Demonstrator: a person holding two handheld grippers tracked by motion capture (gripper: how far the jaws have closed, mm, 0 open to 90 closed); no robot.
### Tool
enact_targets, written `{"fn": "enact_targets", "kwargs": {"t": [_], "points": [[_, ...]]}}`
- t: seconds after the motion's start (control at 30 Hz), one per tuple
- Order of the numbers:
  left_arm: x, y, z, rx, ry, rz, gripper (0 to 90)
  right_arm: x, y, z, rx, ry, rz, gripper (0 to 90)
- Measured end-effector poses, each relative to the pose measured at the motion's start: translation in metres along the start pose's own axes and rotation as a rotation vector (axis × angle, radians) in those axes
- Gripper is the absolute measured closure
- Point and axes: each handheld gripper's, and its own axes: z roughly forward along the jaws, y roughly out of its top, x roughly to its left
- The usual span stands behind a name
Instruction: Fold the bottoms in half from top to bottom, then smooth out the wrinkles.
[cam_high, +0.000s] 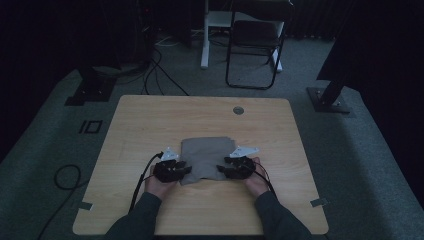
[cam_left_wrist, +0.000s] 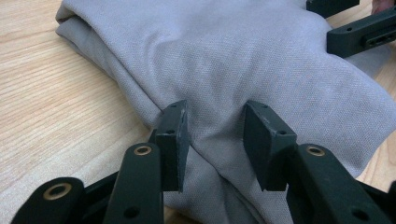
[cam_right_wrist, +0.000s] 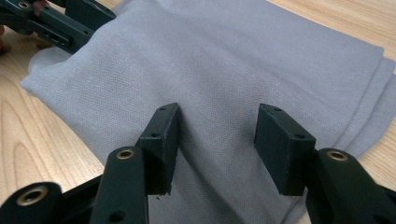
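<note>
1. A folded grey cloth (cam_high: 206, 156) lies flat near the middle of the wooden worktop (cam_high: 150, 125), slightly toward the person's edge, with both hands set at its near corners.

2. The left gripper (cam_high: 183, 168) rests at the cloth's near left corner. In the left gripper view its fingers (cam_left_wrist: 173, 140) stand apart, with a ridge of fabric (cam_left_wrist: 224, 70) rising between them; the pads look to touch the cloth without yet pinching it.

3. The right gripper (cam_high: 223, 169) sits at the near right corner. In the right gripper view its fingers (cam_right_wrist: 161, 140) are likewise parted over the cloth (cam_right_wrist: 224, 70), nothing clamped between them.

4. The step in hand appears to be taking hold of the near edge at both corners, most likely for another fold or to lift the cloth.

5. The next move would call for both pairs of fingers to close firmly enough to catch all the stacked layers, visible along the cloth's side edge, and then for the two hands to travel evenly so the fold stays square.

6. No container is on the worktop; a folding chair (cam_high: 252, 45) stands on the floor beyond it.
</note>
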Motion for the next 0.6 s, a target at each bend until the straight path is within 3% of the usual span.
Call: {"fn": "enact_targets", "kwargs": {"t": [0.4,0.6], "points": [[0.0034,-0.0005,0.0011,-0.008,-0.016,-0.019,59.9,-0.0018,-0.0008,0.0011,-0.001,0.008,0.012,49.9],[0.0017,-0.001,0.0001,-0.004,0.001,-0.007,59.9,-0.0021,-0.002,-0.0003,0.003,0.009,0.015,49.7]]}}
